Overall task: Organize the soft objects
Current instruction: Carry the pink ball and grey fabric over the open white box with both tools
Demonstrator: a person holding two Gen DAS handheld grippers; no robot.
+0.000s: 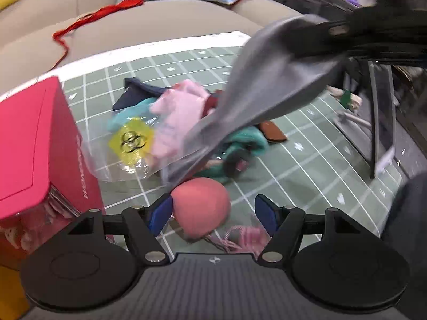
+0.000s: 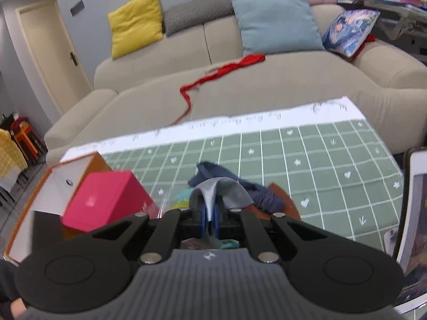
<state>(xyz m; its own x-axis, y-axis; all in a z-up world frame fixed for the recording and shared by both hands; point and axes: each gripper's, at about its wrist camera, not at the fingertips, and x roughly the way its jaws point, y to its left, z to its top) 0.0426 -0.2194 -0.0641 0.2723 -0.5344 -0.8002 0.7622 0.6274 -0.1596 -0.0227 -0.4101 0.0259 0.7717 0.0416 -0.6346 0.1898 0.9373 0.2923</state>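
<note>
Sofa [image 2: 267,85]: beige, behind the table
Cushions: yellow cushion [image 2: 136,24], light blue cushion [image 2: 277,18]
Door [image 2: 45,53]: cream, far left
Pink box [image 1: 34,144]: on table's left

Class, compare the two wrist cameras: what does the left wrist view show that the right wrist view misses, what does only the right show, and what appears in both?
Only the left wrist view shows the round pink soft ball between the open left gripper fingers, the clear plastic bag with a yellow label, and the pale pink cloth.

Only the right wrist view shows the yellow cushion and the cream door.

Both show the grey cloth pinched in the shut right gripper, the magenta box, the green checked tablecloth and the red ribbon.
</note>
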